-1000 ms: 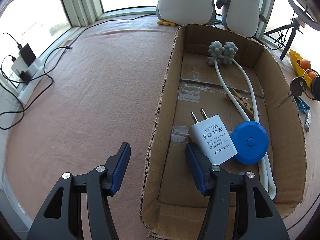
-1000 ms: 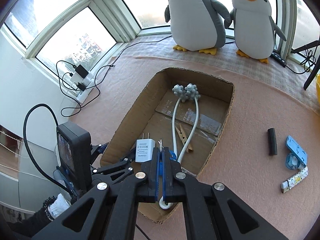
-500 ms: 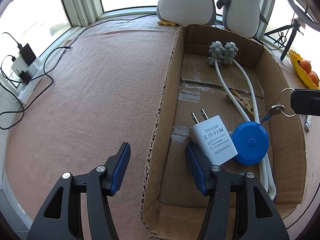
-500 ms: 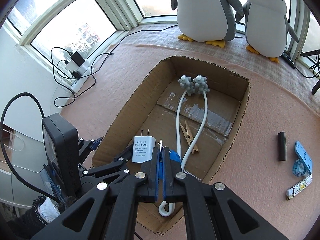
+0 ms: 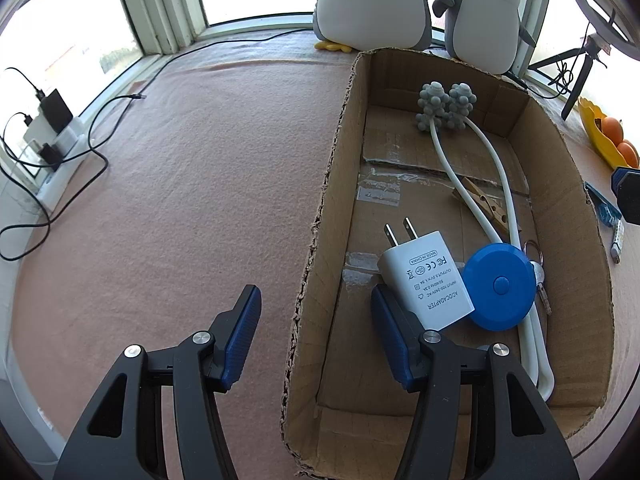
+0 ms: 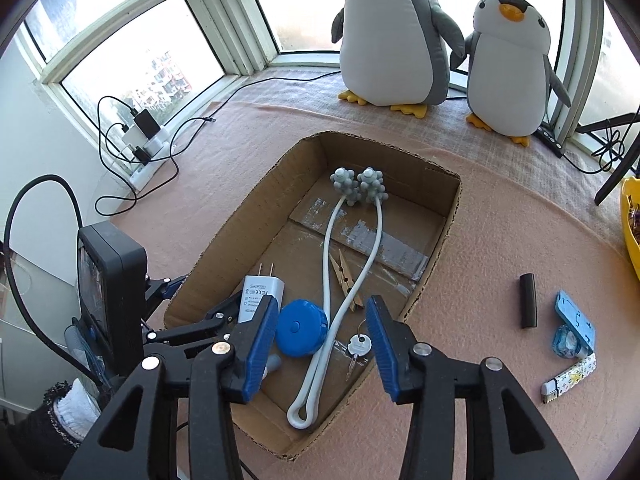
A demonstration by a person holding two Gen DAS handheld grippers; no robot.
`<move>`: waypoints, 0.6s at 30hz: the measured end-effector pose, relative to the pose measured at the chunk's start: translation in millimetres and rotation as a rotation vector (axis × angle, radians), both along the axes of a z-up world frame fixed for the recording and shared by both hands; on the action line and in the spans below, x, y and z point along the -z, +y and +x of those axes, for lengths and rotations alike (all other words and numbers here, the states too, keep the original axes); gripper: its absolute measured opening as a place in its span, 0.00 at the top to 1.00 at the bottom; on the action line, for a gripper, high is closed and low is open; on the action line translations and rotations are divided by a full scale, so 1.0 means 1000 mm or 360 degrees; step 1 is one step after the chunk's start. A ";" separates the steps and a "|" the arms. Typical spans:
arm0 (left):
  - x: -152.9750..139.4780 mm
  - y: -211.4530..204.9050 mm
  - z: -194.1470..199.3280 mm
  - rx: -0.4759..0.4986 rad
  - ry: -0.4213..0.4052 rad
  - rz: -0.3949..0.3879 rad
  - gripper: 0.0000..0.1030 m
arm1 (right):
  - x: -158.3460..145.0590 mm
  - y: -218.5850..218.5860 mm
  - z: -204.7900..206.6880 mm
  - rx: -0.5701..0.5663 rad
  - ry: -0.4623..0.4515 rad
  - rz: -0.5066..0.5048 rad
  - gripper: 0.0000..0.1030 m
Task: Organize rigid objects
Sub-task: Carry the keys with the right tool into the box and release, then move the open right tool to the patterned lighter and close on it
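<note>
A cardboard box lies on the pink cloth. In it are a white adapter, a blue round case, a white massager, a wooden clothespin and a key on a ring. My right gripper is open and empty above the key. My left gripper is open, its jaws either side of the box's left wall.
Right of the box lie a black tube, a blue tape dispenser and a patterned lighter. Two plush penguins stand at the back. Cables and a power strip lie at the left. A yellow tray holds oranges.
My right gripper came over the box shut on the key, then opened. The key now lies in the box beside the blue case. The left gripper has not moved.
</note>
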State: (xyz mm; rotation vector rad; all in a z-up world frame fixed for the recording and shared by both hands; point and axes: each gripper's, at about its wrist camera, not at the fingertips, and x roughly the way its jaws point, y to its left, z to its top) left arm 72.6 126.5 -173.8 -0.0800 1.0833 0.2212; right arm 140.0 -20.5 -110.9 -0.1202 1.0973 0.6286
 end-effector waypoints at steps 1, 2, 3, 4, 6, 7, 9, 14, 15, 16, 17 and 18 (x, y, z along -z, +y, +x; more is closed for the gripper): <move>0.000 0.000 0.000 0.0001 0.0001 0.0001 0.44 | 0.000 -0.006 0.001 0.0018 0.0002 0.0015 0.59; 0.000 0.000 0.000 0.0002 0.0001 0.0003 0.44 | -0.001 -0.013 0.001 0.0038 0.0002 0.0030 0.59; 0.000 0.000 0.000 0.0002 0.0002 0.0004 0.44 | -0.001 -0.021 0.002 0.0061 0.0005 0.0044 0.59; 0.000 0.000 0.000 0.0002 0.0002 0.0005 0.44 | -0.002 -0.029 0.003 0.0087 0.0009 0.0056 0.59; 0.000 0.000 0.001 0.0001 0.0002 0.0008 0.44 | -0.003 -0.049 0.005 0.0149 0.0012 0.0093 0.59; 0.000 0.000 0.001 0.0001 0.0003 0.0011 0.44 | -0.003 -0.060 0.005 0.0179 0.0006 0.0109 0.59; 0.000 -0.001 0.001 0.0002 0.0005 0.0017 0.44 | -0.005 -0.081 0.006 0.0221 -0.0015 0.0144 0.59; 0.000 0.000 0.001 -0.0003 0.0005 0.0015 0.44 | -0.004 -0.134 0.010 0.0315 -0.0054 0.0138 0.59; 0.000 -0.001 0.001 -0.0003 0.0006 0.0015 0.44 | -0.003 -0.144 0.012 0.0338 -0.0059 0.0119 0.59; 0.001 -0.001 0.001 -0.0004 0.0007 0.0016 0.44 | 0.000 -0.153 0.013 0.0357 -0.0055 0.0101 0.59; 0.001 -0.001 0.002 -0.0003 0.0009 0.0020 0.44 | 0.003 -0.161 0.014 0.0376 -0.0045 0.0085 0.59; 0.001 -0.001 0.002 -0.0002 0.0010 0.0024 0.44 | 0.007 -0.168 0.015 0.0388 -0.0035 0.0071 0.59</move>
